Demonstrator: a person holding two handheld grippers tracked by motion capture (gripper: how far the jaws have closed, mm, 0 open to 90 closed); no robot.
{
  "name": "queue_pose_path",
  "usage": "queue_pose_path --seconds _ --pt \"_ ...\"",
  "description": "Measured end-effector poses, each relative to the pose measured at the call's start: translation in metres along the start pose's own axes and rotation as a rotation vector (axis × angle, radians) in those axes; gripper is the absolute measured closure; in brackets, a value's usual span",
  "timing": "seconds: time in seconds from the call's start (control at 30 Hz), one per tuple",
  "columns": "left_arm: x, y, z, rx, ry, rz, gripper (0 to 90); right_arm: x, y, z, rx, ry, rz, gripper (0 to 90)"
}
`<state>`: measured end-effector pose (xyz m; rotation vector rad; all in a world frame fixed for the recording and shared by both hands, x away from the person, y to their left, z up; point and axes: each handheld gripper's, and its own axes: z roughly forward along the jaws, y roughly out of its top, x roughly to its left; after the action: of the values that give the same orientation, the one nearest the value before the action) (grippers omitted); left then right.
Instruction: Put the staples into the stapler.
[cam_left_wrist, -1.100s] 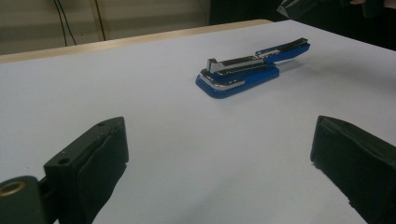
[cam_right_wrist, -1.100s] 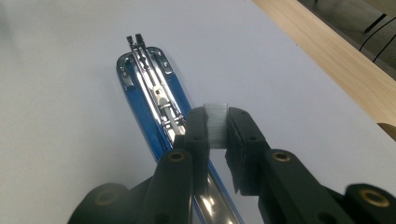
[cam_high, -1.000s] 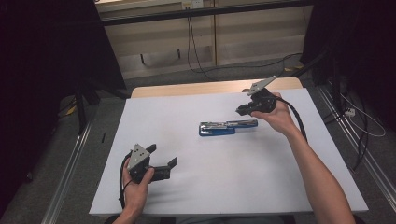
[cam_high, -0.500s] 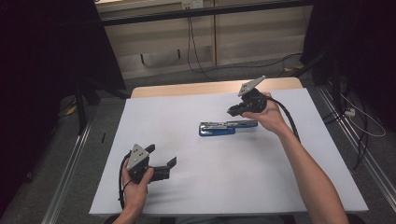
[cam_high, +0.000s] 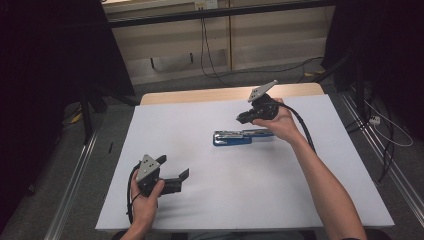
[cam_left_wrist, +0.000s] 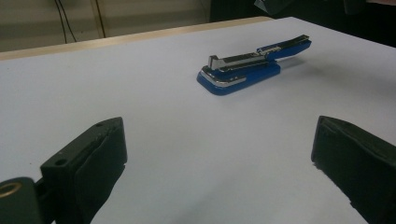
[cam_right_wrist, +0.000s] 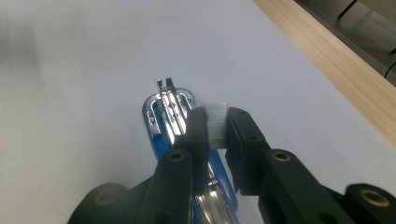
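Note:
A blue stapler (cam_high: 231, 137) with a bright metal top lies flat near the middle of the white table (cam_high: 210, 210). My right gripper (cam_high: 244, 118) hovers just above the stapler's far side, shut on a small silvery ribbed strip (cam_right_wrist: 216, 122) that looks like staples. In the right gripper view the stapler (cam_right_wrist: 161, 116) lies directly below the jaws, its metal channel pointing away. My left gripper (cam_high: 174, 170) rests at the front left of the table, open with nothing between its fingers. It faces the stapler (cam_left_wrist: 243, 74) from a distance.
The table's wooden far edge (cam_high: 210, 94) runs behind the white sheet. Cables (cam_high: 210, 55) lie on the floor beyond. A metal rail (cam_high: 75, 175) runs along the floor on the left.
My right gripper has moved left, from beyond the stapler's right end to over its middle, with the strip still in its jaws. The left gripper has stayed put.

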<state>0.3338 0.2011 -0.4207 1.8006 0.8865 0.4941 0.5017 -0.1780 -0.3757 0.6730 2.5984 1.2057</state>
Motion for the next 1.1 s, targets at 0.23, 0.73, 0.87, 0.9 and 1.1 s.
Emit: queue_pose_path --seconds 0.23,0.73,0.87,0.9,1.1 --pt "0.000 0.000 0.000 0.002 0.000 -0.003 3.6 0.001 0.004 0.005 -0.006 0.005 0.001 79.2" --pt "0.001 0.000 -0.001 0.001 0.007 -0.009 3.4 0.003 0.020 0.019 -0.019 0.003 -0.002 79.3" --pt "0.000 0.000 0.000 -0.002 0.009 -0.009 3.2 0.002 0.022 0.023 -0.019 -0.005 0.006 79.2" --pt "0.001 0.000 -0.001 0.004 0.009 -0.002 3.2 0.002 0.023 0.024 -0.020 -0.011 0.010 79.2" --pt "0.001 0.000 0.001 0.003 0.009 -0.009 3.2 0.001 0.028 0.030 -0.009 -0.002 0.007 79.2"
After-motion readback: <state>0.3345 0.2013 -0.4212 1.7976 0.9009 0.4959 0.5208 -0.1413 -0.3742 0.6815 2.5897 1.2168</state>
